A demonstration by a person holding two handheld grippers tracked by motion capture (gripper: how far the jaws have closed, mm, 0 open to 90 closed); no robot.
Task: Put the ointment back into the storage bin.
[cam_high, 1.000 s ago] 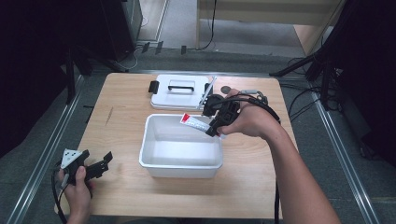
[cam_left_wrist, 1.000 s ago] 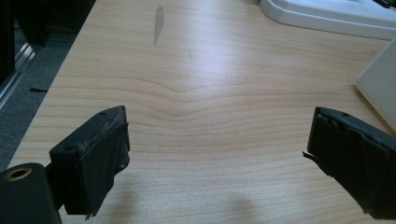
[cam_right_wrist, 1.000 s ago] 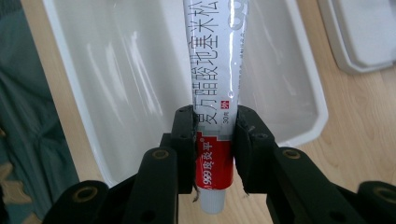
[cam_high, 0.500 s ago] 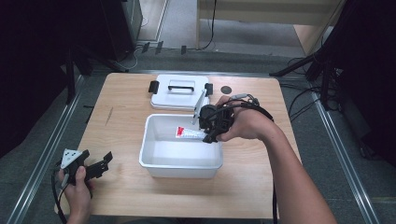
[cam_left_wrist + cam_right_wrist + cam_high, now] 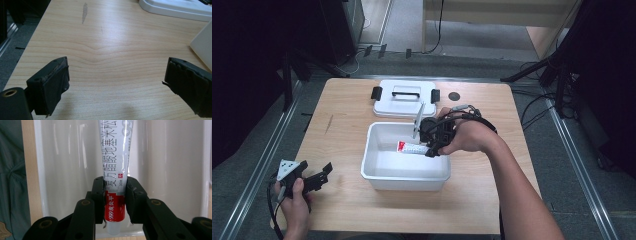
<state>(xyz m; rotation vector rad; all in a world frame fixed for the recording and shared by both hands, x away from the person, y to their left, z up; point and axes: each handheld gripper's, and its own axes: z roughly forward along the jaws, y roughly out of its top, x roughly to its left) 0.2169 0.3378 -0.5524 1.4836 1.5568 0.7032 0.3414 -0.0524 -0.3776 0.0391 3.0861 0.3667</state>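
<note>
Right gripper [image 5: 432, 145] now lower than 1 second ago, down inside the white bin [image 5: 377, 172], jaws clamped on the ointment tube [image 5: 115, 170] near its red end. Tube now below the rim, just above the floor: ready for release, probably. Left gripper [image 5: 117, 82] parked, jaws apart, holding nothing, over bare table [image 5: 105, 37]. Lid [image 5: 404, 97] off behind the bin.

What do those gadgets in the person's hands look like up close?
Each tool is black, with two blocky jaws on hinged arms joined by round brass-coloured rivets; the jaw faces look wrapped in worn black tape. The left tool carries a grey three-cornered plate on top, and the right tool trails black cables over the hand. Both forearms are bare, with no sleeves in view.
</note>
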